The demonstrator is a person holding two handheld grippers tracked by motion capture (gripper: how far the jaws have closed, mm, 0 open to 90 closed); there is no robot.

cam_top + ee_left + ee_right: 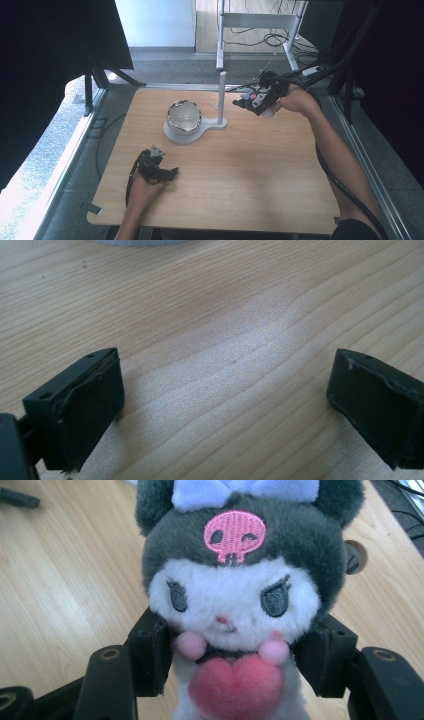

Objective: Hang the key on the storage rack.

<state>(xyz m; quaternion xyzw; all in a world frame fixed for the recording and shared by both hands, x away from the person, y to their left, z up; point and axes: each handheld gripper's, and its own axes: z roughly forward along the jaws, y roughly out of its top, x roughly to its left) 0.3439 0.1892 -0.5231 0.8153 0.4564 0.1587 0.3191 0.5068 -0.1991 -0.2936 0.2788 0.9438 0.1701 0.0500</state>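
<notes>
1. High view, left side: our left claw (170,173) rests low on the counter (260,180) with its jaws wide apart and nothing between them; the left gripper view shows bare wood in the gap. The risk here is small, but we judge that a sudden reach from this hand could drag its cable across the counter edge.

2. Centre: the bowl (184,118) sits on the white stand (192,136), with the upright post (222,95) just beside it. If we carry the toy toward the bowl too low, it could knock the post or catch the bowl's rim and tip the whole stand.

3. Right: our right claw (246,102) is clamped on the plush toy (256,95), held above the far right part of the counter, near the post. In the right gripper view the pads (152,652) squeeze the plush toy (232,600) at the neck, under the head. Soft stuffing gives, so we think the heavy head could sag, twist in the grip or slip out if we swing the hand quickly.
</notes>
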